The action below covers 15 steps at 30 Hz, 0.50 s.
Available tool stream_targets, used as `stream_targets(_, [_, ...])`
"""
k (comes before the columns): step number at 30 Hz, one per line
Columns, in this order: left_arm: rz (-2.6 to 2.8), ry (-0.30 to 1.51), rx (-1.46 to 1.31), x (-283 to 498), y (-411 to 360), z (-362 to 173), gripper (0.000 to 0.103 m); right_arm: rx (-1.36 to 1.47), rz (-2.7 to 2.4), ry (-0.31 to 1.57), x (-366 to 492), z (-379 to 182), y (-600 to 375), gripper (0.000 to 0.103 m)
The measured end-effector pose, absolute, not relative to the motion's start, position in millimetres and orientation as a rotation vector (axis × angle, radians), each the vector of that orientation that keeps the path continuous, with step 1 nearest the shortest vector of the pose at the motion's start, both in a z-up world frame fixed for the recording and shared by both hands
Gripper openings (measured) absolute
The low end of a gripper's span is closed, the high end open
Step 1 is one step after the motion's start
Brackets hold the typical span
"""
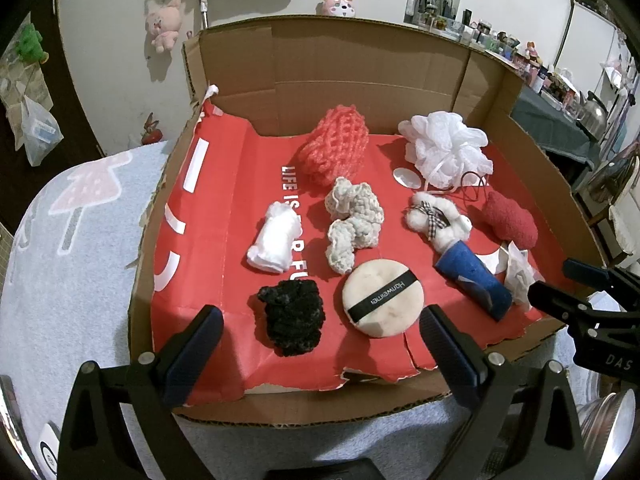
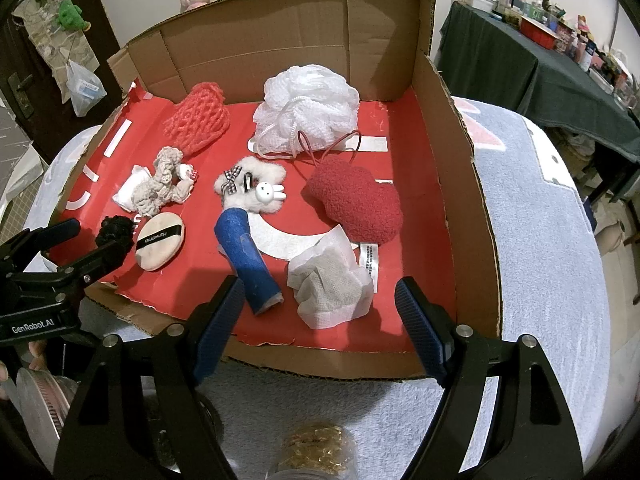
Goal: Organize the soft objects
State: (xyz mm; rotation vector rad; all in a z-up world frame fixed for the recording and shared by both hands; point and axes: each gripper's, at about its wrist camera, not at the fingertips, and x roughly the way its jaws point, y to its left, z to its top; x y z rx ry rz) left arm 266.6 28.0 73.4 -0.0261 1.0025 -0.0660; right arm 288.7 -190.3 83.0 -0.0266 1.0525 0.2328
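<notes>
Several soft objects lie in a red-lined cardboard box. Near my left gripper, which is open and empty, are a black scrunchie and a round powder puff. My right gripper is open and empty, just before a white gauze wad and a blue roll. Further in lie a red plush, a white fluffy clip, a white bath pouf, a coral net, a grey crochet piece and a white roll.
The box stands on a pale blue towel-covered table. Its tall cardboard walls rise at the back and right. A dark-clothed cluttered table stands to the right. A jar of gold bits sits under the right gripper.
</notes>
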Motion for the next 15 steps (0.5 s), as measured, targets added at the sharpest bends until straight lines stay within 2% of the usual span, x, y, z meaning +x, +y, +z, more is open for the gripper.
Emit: stream_targets(15, [-0.067, 1.002, -0.029, 265.7, 28.0, 73.5, 0.1, -0.029, 0.232, 1.052, 288.7, 82.7, -190.0, 0.077])
